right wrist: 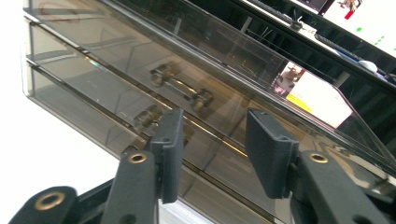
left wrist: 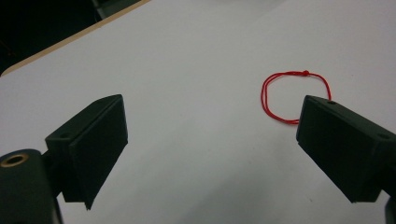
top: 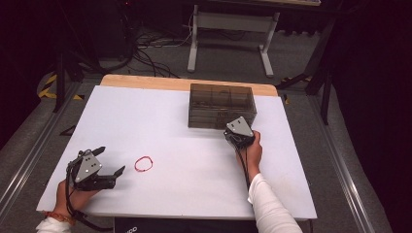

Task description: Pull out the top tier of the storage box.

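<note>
- Between the right gripper's [right wrist: 212,154] half-spread fingers [right wrist: 170,144] sits a drawer handle [right wrist: 149,119] of the smoky drawer box [top: 222,106]; whether the pads touch it I cannot tell, but they look lined up to pinch and pull.
- Just ahead of the left gripper's [left wrist: 210,140] wide-spread fingers [left wrist: 95,140], beside its right-hand finger, lies the red band [left wrist: 294,97] on the table [top: 184,145], holding nothing, seemingly waiting for the drawer to open.

The drawer box [top: 222,105] stands on the table [top: 160,116]. The string loop [top: 144,163] lies well nearer and left of the box.
</note>
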### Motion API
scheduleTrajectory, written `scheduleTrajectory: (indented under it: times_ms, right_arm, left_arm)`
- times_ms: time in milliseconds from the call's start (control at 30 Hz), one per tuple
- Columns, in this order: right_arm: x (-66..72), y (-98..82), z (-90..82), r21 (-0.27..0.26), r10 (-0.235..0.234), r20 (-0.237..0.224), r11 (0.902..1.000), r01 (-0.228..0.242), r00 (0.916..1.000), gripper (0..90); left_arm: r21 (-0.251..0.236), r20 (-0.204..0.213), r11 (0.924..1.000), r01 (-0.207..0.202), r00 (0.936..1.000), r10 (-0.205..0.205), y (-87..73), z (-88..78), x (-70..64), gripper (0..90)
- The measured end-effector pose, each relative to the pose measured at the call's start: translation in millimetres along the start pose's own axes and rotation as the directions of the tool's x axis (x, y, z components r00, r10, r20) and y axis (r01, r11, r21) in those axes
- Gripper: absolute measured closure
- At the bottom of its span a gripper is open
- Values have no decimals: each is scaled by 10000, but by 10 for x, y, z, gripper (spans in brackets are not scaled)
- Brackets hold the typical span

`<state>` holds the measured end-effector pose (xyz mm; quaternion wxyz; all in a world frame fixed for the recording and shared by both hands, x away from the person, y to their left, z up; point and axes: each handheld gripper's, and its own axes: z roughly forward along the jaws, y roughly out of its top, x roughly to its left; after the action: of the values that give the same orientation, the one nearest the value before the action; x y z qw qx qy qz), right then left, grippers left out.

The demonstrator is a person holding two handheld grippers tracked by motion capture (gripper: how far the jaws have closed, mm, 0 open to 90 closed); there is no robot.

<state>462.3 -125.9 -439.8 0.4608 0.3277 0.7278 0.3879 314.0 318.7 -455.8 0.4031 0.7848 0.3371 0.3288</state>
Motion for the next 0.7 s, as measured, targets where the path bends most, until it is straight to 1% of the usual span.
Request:
scheduleTrajectory:
  times_ms: [33,67,100,133,200,267,333,400,433,467,500,533,600,633,700]
  right_arm:
    - [16,3,6,6,-84,27,10000,84,10000,578]
    - [34,5,12,2,-75,-38,10000,75,10000,581]
    - [53,7,22,10,-108,-63,9999,108,9999,594]
    - [71,10,29,19,-176,-56,9998,176,9998,607]
    - [97,17,37,-17,-201,-7,9998,201,9998,626]
    - [117,22,42,-48,-210,145,9998,211,9997,659]
    - [124,25,43,-97,-175,179,9998,177,9997,662]
    - [148,31,48,-122,-217,278,9997,221,9994,692]
    - [164,30,50,-166,-94,442,9998,101,9990,713]
    - [164,30,50,-166,-94,442,9998,101,9990,713]
    - [166,30,50,-191,-38,543,9998,49,9985,745]
    - [165,29,51,-192,-33,627,9998,45,9980,756]
    - [160,24,53,-181,39,637,9998,-27,9980,774]
    - [163,19,56,-127,56,726,9999,-47,9973,796]
    - [162,20,55,-126,102,719,9999,-93,9974,798]
  left_arm:
    - [-28,42,10000,-41,10000,41,5,1,1,98]
    - [-69,42,10000,-44,10000,44,8,1,-4,98]
    - [-87,53,9999,-98,9999,99,13,2,-4,98]
    - [-91,40,9999,-70,10000,71,15,5,-6,98]
    - [-100,79,9999,-62,9999,63,14,6,-4,97]
    - [-131,142,9999,-110,9998,112,12,1,-1,96]
    - [-150,141,9999,-75,9999,77,11,-2,-3,96]
    - [-169,136,9998,-100,9999,102,13,-10,1,96]
    - [-171,105,9998,-61,9999,63,11,-14,5,96]
    - [-171,105,9998,-61,9999,63,11,-14,5,96]
    - [-170,115,9998,-60,9999,62,10,-13,6,96]
    - [-180,140,9998,-46,9999,49,9,-12,6,96]
    - [-244,260,9997,-96,9996,102,12,-12,5,95]
    - [-261,219,9996,-89,9997,95,18,-12,-7,95]
    - [-253,221,9996,-82,9997,88,18,-9,-8,95]
